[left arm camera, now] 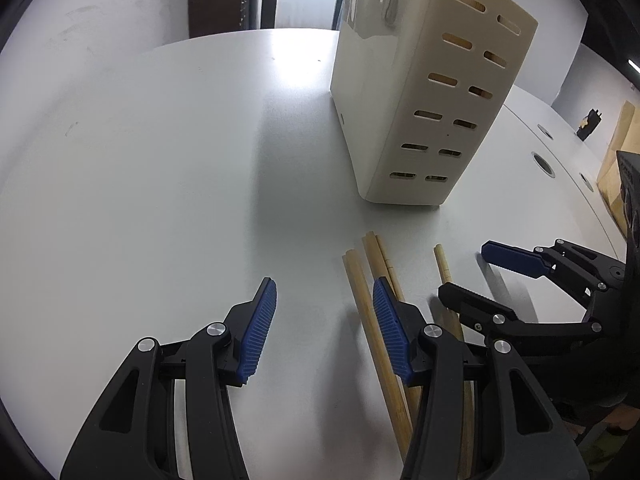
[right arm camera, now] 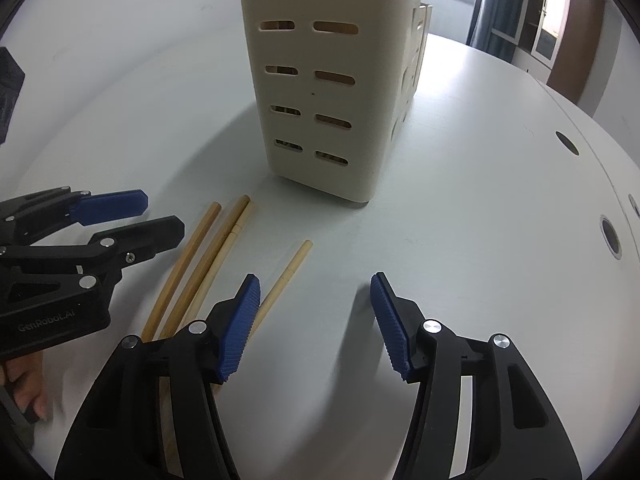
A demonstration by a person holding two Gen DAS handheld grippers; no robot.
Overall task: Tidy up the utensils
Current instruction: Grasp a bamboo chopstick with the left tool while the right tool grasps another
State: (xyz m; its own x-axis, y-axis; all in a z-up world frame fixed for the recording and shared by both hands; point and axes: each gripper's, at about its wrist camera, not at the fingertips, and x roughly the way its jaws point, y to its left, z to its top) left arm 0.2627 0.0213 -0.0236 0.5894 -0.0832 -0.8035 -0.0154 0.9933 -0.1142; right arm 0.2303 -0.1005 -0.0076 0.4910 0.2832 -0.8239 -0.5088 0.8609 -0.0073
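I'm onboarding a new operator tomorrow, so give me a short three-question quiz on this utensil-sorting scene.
1. True or false: the chopsticks are already inside the cream holder.
2. How many chopsticks lie on the table? A) two B) four C) six
3. Fill in: both the left claw and the right claw are ____, gripping nothing.

Key: 1 false, they lie flat on the table in front of the upright holder; 2 B, three close together and one apart; 3 open.
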